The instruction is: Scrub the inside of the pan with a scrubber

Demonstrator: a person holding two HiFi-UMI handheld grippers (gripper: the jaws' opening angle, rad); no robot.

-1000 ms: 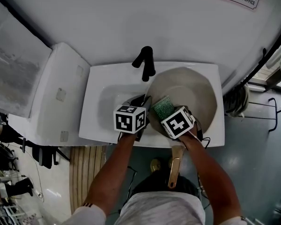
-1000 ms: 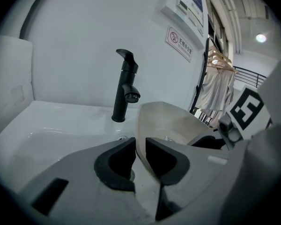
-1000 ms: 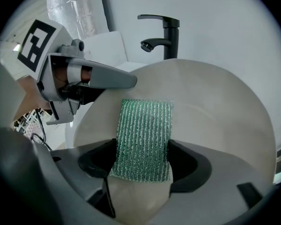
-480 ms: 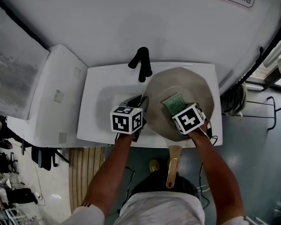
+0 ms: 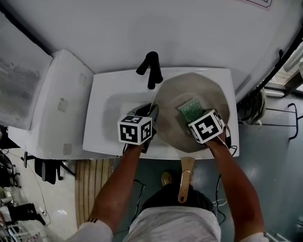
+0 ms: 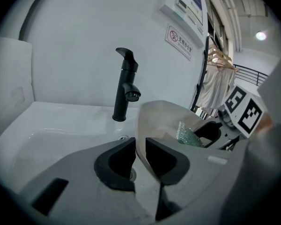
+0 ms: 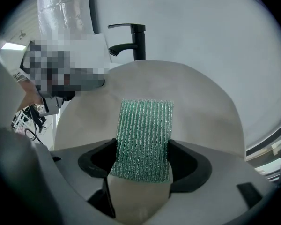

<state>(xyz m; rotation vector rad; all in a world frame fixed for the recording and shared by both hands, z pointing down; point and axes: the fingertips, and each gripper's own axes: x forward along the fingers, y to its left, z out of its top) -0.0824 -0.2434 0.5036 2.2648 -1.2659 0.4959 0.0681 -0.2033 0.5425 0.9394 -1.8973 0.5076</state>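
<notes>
My left gripper point(image 6: 140, 156) points shallowly downward, its grey jaws closed on the thin rim of the round beige pan point(image 6: 164, 121), which stands between them. My right gripper point(image 7: 141, 161) tips steeply down, jaws clamped on the green ribbed scrubber pad point(image 7: 144, 135), which sticks out ahead of them. My bare left forearm point(image 5: 116, 185) and bare right forearm point(image 5: 237, 180) reach forward side by side.

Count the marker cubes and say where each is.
2. One marker cube tops the left claw at the pan's left rim; the other tops the right claw over the pan's right side. None seems hidden.
</notes>
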